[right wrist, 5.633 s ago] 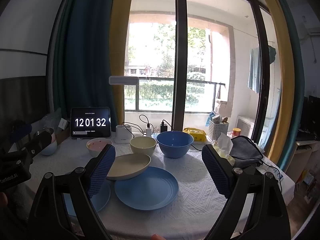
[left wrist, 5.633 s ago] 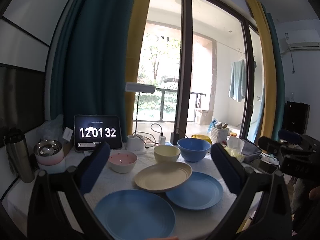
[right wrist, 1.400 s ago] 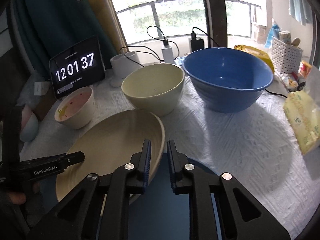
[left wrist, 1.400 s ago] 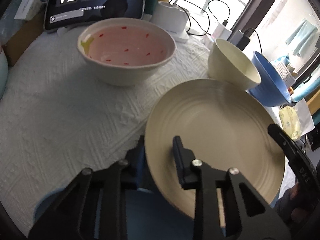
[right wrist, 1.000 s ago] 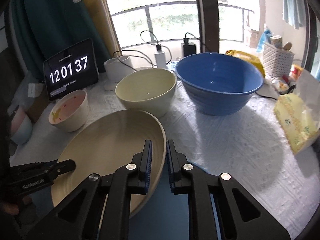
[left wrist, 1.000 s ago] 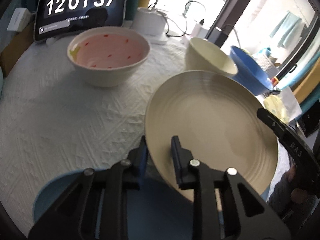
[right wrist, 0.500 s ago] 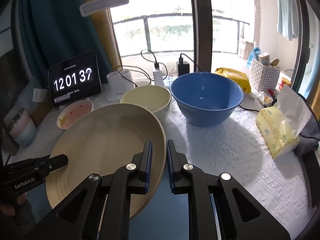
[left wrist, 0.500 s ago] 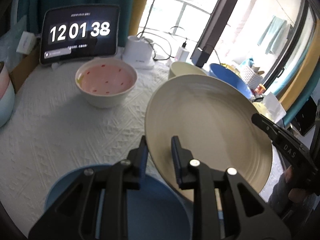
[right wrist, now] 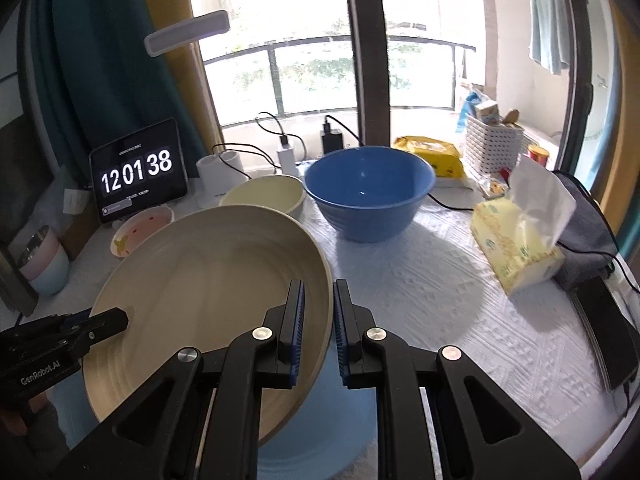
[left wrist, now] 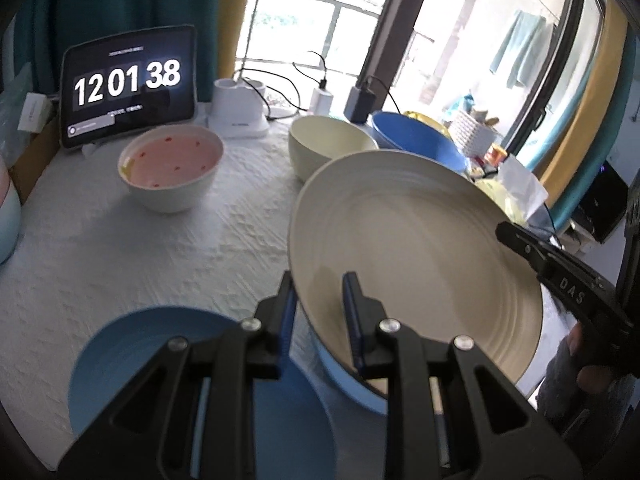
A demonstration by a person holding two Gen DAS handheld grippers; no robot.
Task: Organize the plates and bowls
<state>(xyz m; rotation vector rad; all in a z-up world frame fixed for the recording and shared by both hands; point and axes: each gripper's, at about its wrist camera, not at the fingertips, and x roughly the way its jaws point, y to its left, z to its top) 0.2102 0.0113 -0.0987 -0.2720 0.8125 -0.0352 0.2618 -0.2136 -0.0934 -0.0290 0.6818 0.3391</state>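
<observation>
A cream plate (left wrist: 416,248) (right wrist: 208,280) hangs tilted above the table, held at opposite rims. My left gripper (left wrist: 318,292) is shut on its near-left rim, and my right gripper (right wrist: 318,304) is shut on its right rim. Below it lie two blue plates: one (left wrist: 192,364) at the lower left of the left wrist view, the other (right wrist: 320,432) partly hidden under the cream plate. Behind stand a pink-lined bowl (left wrist: 170,168) (right wrist: 140,232), a cream bowl (left wrist: 328,148) (right wrist: 264,196) and a large blue bowl (right wrist: 368,196) (left wrist: 416,140).
A tablet clock (right wrist: 138,176) leans at the back left beside a white charger base (left wrist: 236,108) with cables. A tissue pack (right wrist: 516,248), a grey pouch (right wrist: 588,240) and a white basket (right wrist: 494,140) fill the right side. Stacked pastel bowls (right wrist: 44,264) stand far left.
Both grippers have lifted the cream plate up off the blue plates and drawn it back toward me; the bowls now look farther away. The grips have not changed.
</observation>
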